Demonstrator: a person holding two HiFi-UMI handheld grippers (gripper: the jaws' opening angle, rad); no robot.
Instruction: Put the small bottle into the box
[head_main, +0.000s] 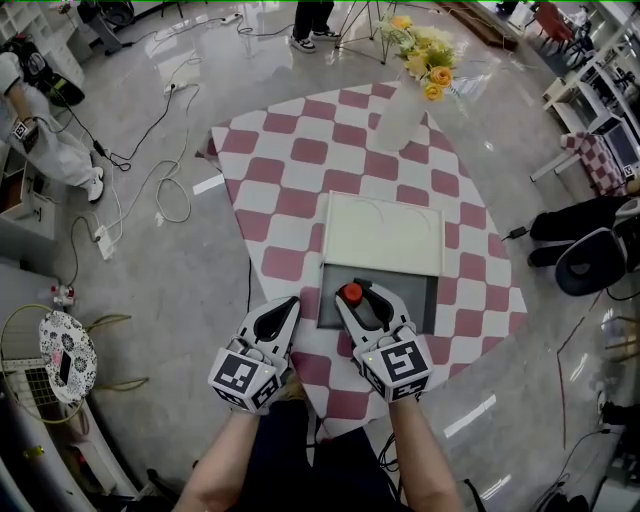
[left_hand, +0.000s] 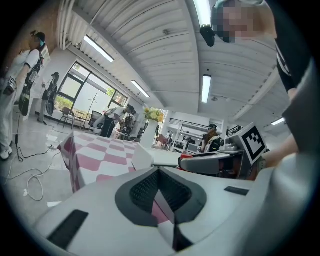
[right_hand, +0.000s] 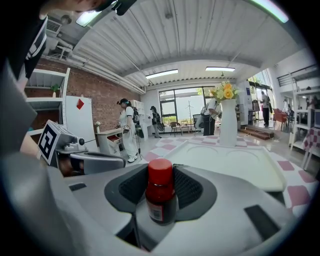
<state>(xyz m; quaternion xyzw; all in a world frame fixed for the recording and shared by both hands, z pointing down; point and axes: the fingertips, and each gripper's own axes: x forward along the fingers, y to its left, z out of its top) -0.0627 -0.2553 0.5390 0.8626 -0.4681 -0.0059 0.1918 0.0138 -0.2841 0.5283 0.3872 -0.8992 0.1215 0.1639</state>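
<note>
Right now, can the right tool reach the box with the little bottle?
Probably yes. The right tool holds the bottle at the near edge of the box, which stands open with its lid back; nothing lies between.

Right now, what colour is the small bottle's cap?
The bottle's cap is red, clearest in the right gripper view.

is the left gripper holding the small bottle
No, the small bottle is clamped in the right gripper; the left gripper is shut on nothing.

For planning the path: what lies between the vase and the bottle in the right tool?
The flat white lid of the box, seen in the head view.
</note>
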